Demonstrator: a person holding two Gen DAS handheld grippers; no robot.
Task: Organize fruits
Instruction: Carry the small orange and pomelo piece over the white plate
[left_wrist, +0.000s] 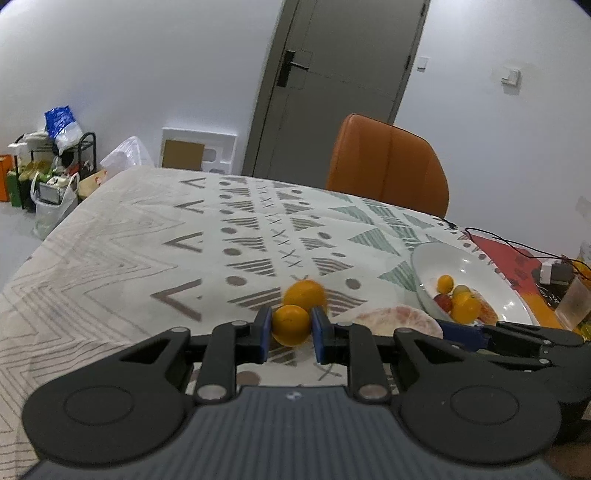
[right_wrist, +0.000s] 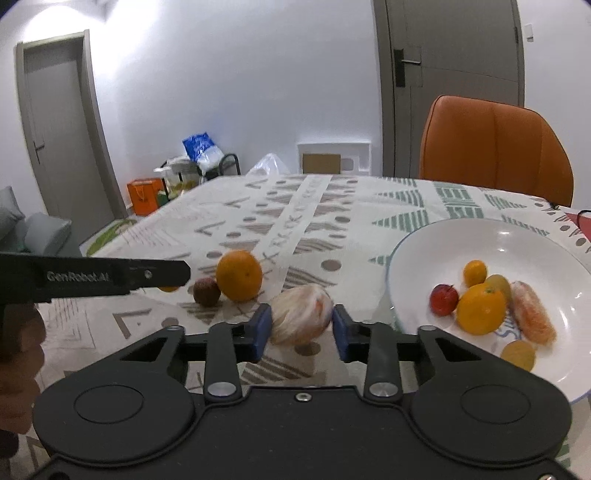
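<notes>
My left gripper (left_wrist: 290, 334) is shut on a small orange (left_wrist: 291, 325), held just above the patterned tablecloth. A larger orange (left_wrist: 305, 294) lies right behind it. My right gripper (right_wrist: 300, 326) is shut on a peeled pale-orange citrus (right_wrist: 301, 319), low over the cloth. In the right wrist view the larger orange (right_wrist: 239, 275) and a small brown-red fruit (right_wrist: 207, 292) lie to the left. A white bowl (right_wrist: 517, 236) at right holds several fruits: an orange (right_wrist: 481, 308), a red one (right_wrist: 443, 299), a peeled segment (right_wrist: 533, 317). The left gripper's side (right_wrist: 92, 277) shows at far left.
An orange chair (right_wrist: 495, 147) stands behind the table's far edge. A plastic cup (left_wrist: 574, 302) and black cables (left_wrist: 517, 245) sit on a red mat right of the bowl (left_wrist: 476, 266). Bags and a rack (left_wrist: 55, 166) stand on the floor at left.
</notes>
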